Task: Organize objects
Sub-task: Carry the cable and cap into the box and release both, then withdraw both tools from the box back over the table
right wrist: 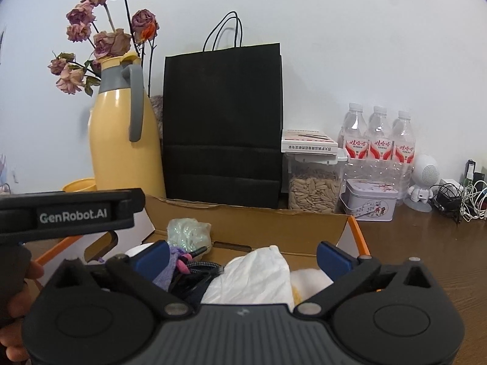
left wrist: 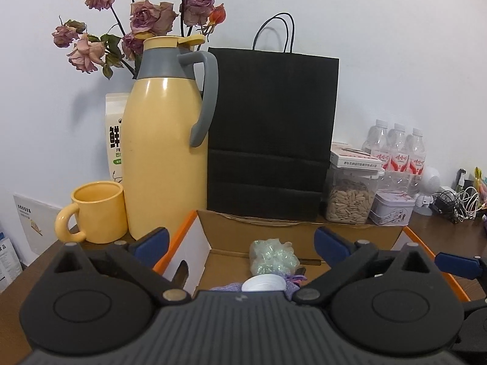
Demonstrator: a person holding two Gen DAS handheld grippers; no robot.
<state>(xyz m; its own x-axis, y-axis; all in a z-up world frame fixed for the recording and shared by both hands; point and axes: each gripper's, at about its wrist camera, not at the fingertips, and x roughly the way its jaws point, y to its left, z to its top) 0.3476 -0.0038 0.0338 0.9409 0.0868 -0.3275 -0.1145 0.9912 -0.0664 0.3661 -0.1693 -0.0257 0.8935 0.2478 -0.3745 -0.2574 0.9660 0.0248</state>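
Soft even light, fisheye-bent edges

A glossy plastic jug (left wrist: 164, 140), a matt paper bag (left wrist: 271, 130) and a rough cardboard box (right wrist: 274, 228) stand on wood-grain table (right wrist: 426, 243).

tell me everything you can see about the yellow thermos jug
The tall yellow plastic-looking thermos jug stands upright on the brown wooden table, lid shut. It has a glossy rounded body, a grey collar and a curved grey handle facing right, with a yellow flip tab on top. A yellow mug stands close at its left, a black paper bag close at its right, dried roses behind it.
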